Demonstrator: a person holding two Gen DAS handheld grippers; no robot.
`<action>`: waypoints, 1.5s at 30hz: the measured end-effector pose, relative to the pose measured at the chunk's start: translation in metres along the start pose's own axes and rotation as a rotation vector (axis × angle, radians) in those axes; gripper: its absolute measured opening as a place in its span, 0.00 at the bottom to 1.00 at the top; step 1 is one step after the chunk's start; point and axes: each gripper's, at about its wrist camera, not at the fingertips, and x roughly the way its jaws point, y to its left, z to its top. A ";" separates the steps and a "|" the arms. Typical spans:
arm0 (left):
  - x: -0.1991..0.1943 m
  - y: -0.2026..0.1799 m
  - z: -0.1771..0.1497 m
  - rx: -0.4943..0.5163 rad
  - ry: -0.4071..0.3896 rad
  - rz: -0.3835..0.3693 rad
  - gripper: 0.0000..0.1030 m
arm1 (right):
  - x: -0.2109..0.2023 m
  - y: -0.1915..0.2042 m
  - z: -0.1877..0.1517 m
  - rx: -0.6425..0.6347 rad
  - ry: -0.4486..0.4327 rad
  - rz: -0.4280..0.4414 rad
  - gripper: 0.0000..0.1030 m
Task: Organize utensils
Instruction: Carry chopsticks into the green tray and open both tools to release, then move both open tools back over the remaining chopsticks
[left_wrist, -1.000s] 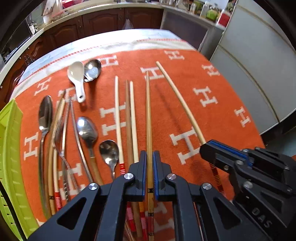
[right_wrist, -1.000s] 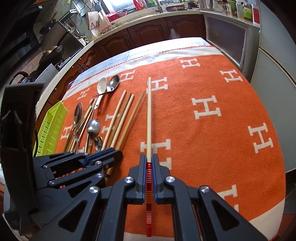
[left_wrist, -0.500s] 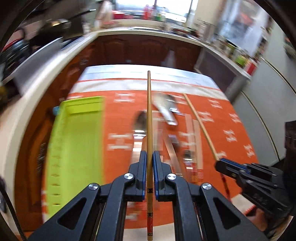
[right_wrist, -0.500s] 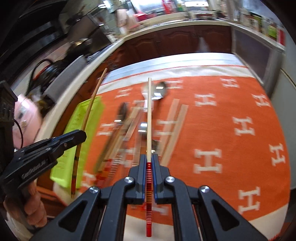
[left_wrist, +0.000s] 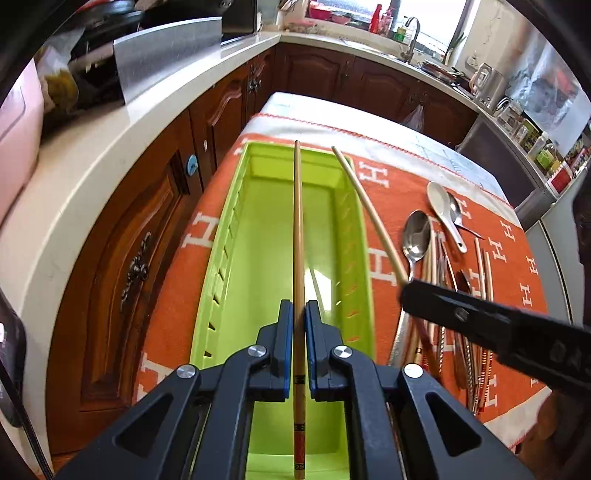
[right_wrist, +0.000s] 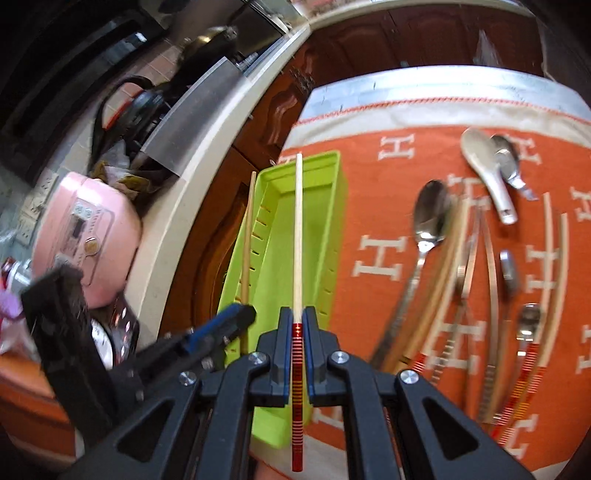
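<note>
1. Utensils: two chopsticks are off the cloth and in the air, the rest are not yet sorted. The left gripper (left_wrist: 300, 334) has its jaws nearly shut on a tan chopstick (left_wrist: 297, 236), which runs straight ahead of the jaws over the middle of the green tray (left_wrist: 216, 258).
2. The right gripper (right_wrist: 297, 341) has its jaws nearly shut on a pale chopstick with a red-striped end (right_wrist: 297, 229); it too points ahead of the jaws, over the tray's length.
3. The tray looks bare inside: no utensil lies on its floor as far as either view shows. So I judge that nothing is stowed yet, and these two sticks would be the first in.
4. To the right of both jaws, on the orange cloth (left_wrist: 399, 192) that covers the bench, the remainder waits: a white ceramic spoon (left_wrist: 443, 210), a large metal spoon (left_wrist: 416, 236), smaller spoons, and several more chopsticks (right_wrist: 554, 266) lying roughly side by side.
5. Left to do, by my reading: lower and release both sticks into the tray, then fetch the pile beside it.
</note>
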 end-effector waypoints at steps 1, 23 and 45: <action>0.003 0.000 0.001 -0.005 0.002 -0.002 0.04 | 0.006 0.001 0.001 0.011 0.002 -0.010 0.06; 0.013 -0.008 0.002 -0.014 -0.047 -0.058 0.36 | -0.009 -0.011 -0.018 -0.109 0.014 -0.108 0.07; 0.010 -0.101 -0.020 0.165 0.043 -0.132 0.54 | -0.105 -0.126 -0.048 0.022 -0.182 -0.255 0.06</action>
